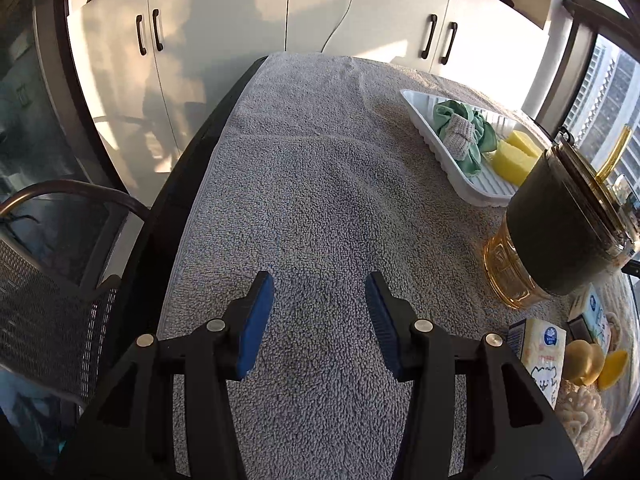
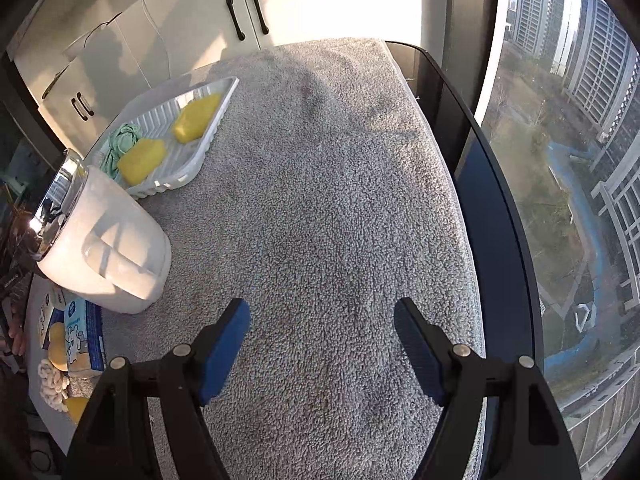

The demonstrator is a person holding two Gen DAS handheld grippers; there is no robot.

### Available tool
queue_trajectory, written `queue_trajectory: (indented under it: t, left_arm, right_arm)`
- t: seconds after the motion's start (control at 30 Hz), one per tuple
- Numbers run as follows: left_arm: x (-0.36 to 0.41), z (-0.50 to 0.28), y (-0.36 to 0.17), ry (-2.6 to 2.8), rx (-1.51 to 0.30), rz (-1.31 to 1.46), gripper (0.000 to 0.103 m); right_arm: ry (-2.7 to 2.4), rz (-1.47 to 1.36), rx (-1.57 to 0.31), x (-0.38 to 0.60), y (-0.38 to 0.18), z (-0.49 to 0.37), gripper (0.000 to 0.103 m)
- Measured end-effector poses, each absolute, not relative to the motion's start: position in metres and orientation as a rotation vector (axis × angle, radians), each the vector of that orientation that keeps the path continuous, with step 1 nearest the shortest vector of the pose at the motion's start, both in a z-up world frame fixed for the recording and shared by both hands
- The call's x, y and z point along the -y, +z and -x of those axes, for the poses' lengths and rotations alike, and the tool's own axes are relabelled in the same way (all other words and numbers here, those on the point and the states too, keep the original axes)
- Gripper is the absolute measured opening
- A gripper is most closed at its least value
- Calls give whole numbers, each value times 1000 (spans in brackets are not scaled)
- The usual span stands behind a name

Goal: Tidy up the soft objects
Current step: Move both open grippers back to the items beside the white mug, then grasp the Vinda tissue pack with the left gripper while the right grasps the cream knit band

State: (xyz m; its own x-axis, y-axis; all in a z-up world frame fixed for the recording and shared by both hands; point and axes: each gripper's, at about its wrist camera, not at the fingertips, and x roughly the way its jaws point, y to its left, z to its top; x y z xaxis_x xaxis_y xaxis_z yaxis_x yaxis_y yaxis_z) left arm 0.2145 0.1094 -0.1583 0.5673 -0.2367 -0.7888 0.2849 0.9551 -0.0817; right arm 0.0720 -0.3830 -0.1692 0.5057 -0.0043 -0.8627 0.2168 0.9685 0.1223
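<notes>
A white ribbed tray point(image 1: 486, 189) point(image 2: 158, 114) sits on the grey towel point(image 1: 312, 184) point(image 2: 320, 200) that covers the table. In it lie two yellow sponges point(image 1: 514, 156) point(image 2: 196, 118), a crumpled green cloth point(image 1: 466, 120) point(image 2: 120, 142) and a small grey knitted cloth point(image 1: 460, 136). My left gripper point(image 1: 320, 284) hovers open over bare towel, left of the tray, nothing between its blue pads. My right gripper point(image 2: 322, 312) is open wider over bare towel, right of the tray, also empty.
A dark tumbler with amber base point(image 1: 560, 232) and a white mug point(image 2: 108, 252) stand near the tray. Tissue packs point(image 1: 540, 354) point(image 2: 82, 340), yellow round toys point(image 1: 586, 360) and a cream braided item point(image 2: 52, 388) lie at the table's near side. A mesh chair point(image 1: 44, 300) stands left; a window point(image 2: 580, 160) right.
</notes>
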Motion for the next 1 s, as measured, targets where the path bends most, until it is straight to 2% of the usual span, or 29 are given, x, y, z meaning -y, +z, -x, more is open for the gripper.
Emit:
queue_trajectory:
  t: [0.5,1.0]
  left_arm:
    - [-98,-129,-165,-390,-960,-127,46]
    - [-49,-95,-150,-564,-962,-116,46]
  right_arm:
    - [-98,-223,-999,323,-177,14,77]
    - [-7,-204,-940,257,-169,25,77]
